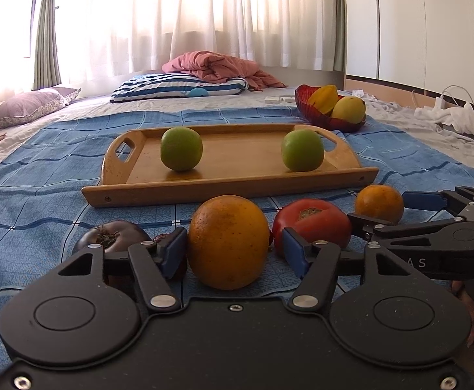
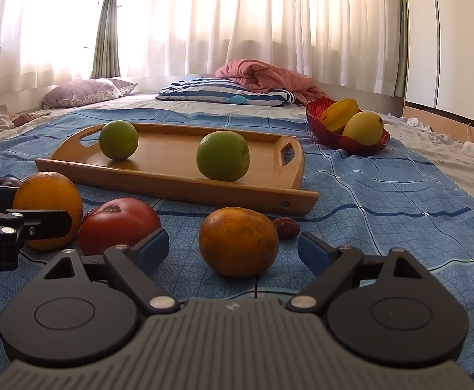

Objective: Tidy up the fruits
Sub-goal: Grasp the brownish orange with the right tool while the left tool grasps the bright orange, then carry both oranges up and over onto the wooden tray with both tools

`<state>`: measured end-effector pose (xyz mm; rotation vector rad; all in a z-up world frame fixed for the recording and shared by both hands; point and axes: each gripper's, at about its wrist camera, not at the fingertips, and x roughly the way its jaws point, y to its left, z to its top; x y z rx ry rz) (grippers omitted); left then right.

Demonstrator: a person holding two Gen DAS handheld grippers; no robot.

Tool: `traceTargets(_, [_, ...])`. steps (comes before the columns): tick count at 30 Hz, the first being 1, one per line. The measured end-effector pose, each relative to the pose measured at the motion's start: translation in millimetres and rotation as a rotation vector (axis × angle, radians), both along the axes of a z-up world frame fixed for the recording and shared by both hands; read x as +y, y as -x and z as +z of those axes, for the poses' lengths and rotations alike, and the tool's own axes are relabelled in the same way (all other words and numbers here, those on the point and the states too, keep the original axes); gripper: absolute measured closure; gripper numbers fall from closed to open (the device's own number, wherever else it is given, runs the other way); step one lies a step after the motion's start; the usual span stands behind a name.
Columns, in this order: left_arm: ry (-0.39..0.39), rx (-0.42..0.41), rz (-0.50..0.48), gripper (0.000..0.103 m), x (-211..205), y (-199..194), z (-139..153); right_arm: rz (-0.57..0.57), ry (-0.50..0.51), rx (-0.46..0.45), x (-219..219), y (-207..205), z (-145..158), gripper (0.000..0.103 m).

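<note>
Oranges on the blue bedspread (image 1: 42, 169) before the wooden tray (image 1: 230, 191): left gripper (image 1: 233, 250) straddles one orange (image 1: 227, 240), right pad apart; right gripper (image 2: 233, 250) spread wide around another orange (image 2: 238, 242).

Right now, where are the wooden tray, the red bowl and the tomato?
wooden tray (image 1: 230, 188), left wrist view, near front rim.
red bowl (image 2: 314, 113), right wrist view, left wall.
tomato (image 2: 120, 224), right wrist view, front skin.

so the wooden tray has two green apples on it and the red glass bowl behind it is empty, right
Not quite. The red glass bowl is not empty: it holds a yellow starfruit and a yellow mango, as the right wrist view shows. The wooden tray does carry two green apples.
</note>
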<state>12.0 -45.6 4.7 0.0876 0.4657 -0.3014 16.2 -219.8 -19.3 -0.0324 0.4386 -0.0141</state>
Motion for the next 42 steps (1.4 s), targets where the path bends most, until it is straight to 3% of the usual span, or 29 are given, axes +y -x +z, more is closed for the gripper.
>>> traceTargets(9, [-0.026,-0.001,0.0,0.046,-3,-5,-2,0.007,0.003,0.008,0,-1,-2,0.019])
traceTargets(20, [-0.005,0.008,0.022,0.046,-5,-12,-6,0.003,0.006,0.005,1,0,-2,0.028])
traceTargets(22, [-0.01,0.007,0.023,0.047,-5,-13,-6,0.003,0.007,0.007,1,1,-2,0.031])
traceTargets(25, [-0.005,0.01,0.032,0.047,-5,-11,-3,-0.005,0.014,0.009,2,1,-1,0.045])
traceTargets(34, [0.036,-0.001,0.059,0.048,4,-9,15,-0.016,-0.006,-0.01,0,7,6,0.047])
traceTargets(42, [0.003,-0.032,0.062,0.048,4,-9,23,-0.017,-0.028,-0.06,1,5,26,0.047])
